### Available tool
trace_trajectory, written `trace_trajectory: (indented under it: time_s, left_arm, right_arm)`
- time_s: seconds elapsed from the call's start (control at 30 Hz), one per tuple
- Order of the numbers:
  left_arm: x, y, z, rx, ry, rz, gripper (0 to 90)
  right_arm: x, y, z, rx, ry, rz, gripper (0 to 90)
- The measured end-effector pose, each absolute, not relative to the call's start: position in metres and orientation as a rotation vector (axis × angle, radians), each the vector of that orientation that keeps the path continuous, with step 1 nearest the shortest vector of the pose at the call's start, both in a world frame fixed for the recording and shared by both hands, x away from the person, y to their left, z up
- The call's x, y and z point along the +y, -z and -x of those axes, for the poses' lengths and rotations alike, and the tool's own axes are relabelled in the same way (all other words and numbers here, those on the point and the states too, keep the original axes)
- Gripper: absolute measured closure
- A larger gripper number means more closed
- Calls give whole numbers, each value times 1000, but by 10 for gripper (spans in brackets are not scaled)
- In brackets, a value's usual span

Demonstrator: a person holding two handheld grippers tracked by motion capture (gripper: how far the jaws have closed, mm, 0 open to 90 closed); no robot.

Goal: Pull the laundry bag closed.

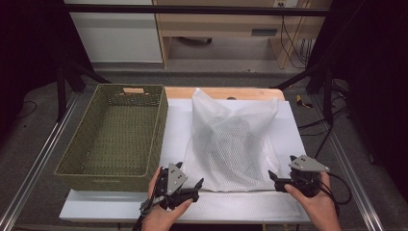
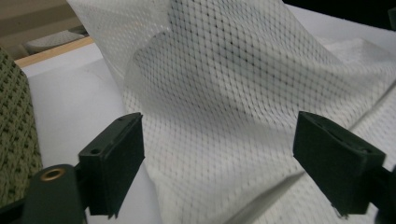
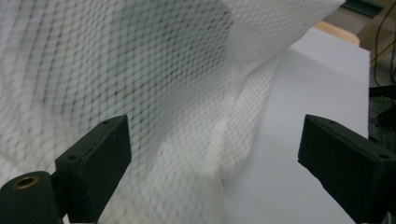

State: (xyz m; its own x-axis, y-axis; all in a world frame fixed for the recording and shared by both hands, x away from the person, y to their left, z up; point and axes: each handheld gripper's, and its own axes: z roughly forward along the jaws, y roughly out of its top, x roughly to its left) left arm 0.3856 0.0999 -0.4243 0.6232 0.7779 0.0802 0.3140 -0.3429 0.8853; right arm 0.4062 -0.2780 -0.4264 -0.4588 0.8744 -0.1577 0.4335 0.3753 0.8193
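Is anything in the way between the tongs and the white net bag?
Nothing visible is. The mesh bag lies on the white sheet, and both tongs, left and right, sit open at its near corners with no other thing between them and it.

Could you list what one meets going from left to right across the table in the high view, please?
Green woven basket → left tool → white mesh bag → right tool

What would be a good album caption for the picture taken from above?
Two hand-held grippers, left and right, open beside a white mesh laundry bag lying next to an empty green woven basket.
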Motion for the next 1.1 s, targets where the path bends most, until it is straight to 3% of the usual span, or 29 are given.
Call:
trace_trajectory:
  time_s: [0.33, 0.63, 0.87, 1.1]
  left_arm:
    - [94, 413, -427, 891, -562, -1852, 84]
    - [96, 436, -459, 944, -496, -1863, 59]
    - [103, 451, -467, 997, -594, -1871, 59]
    - [103, 464, -467, 1031, -605, -1886, 59]
  right_arm:
    - [-283, 423, -429, 1896, -1037, -1269, 77]
    - [-297, 428, -436, 1846, -1014, -1340, 108]
    - [-309, 448, -427, 1754, -1013, -1442, 133]
    - [-317, 467, -416, 1720, -1030, -1525, 149]
